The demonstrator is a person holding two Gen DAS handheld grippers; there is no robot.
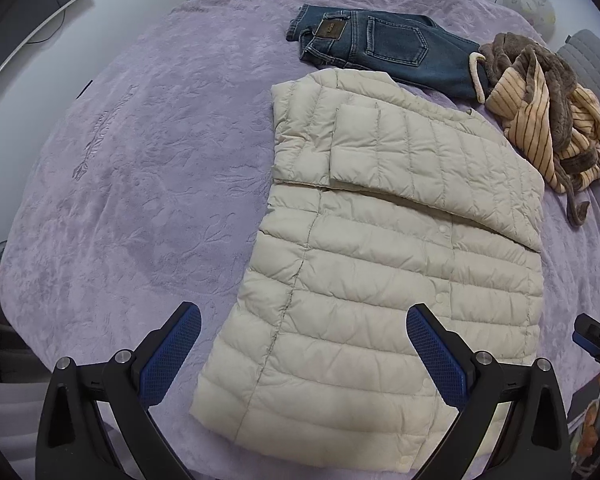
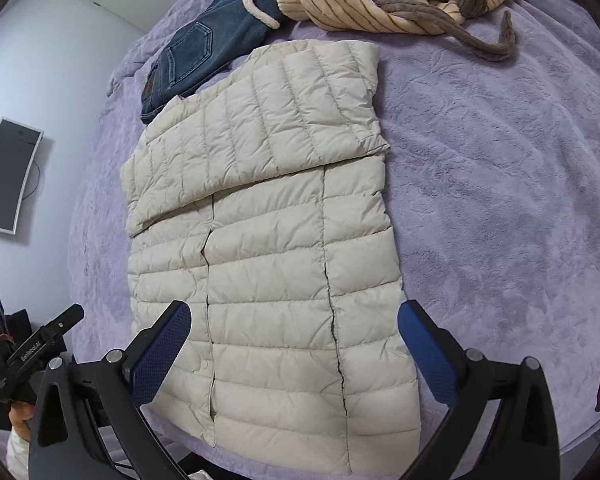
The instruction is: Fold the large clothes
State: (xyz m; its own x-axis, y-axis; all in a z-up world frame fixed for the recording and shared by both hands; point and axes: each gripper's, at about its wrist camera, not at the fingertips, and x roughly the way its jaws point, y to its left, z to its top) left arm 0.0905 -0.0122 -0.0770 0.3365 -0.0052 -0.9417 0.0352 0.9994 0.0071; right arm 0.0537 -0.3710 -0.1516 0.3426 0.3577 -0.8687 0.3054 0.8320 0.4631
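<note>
Lying flat on the bed (image 1: 140,160), the jacket (image 1: 380,280) has both sleeves folded across its chest but its body not yet doubled over, while the left claw (image 1: 304,348) and right claw (image 2: 294,344) hang spread and empty above its hem.

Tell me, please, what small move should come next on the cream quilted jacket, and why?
Probably lower both open grippers, left gripper and right gripper, onto the near hem of the cream quilted puffer jacket; its sleeves already lie folded across the top, the lower body still flat.
</note>
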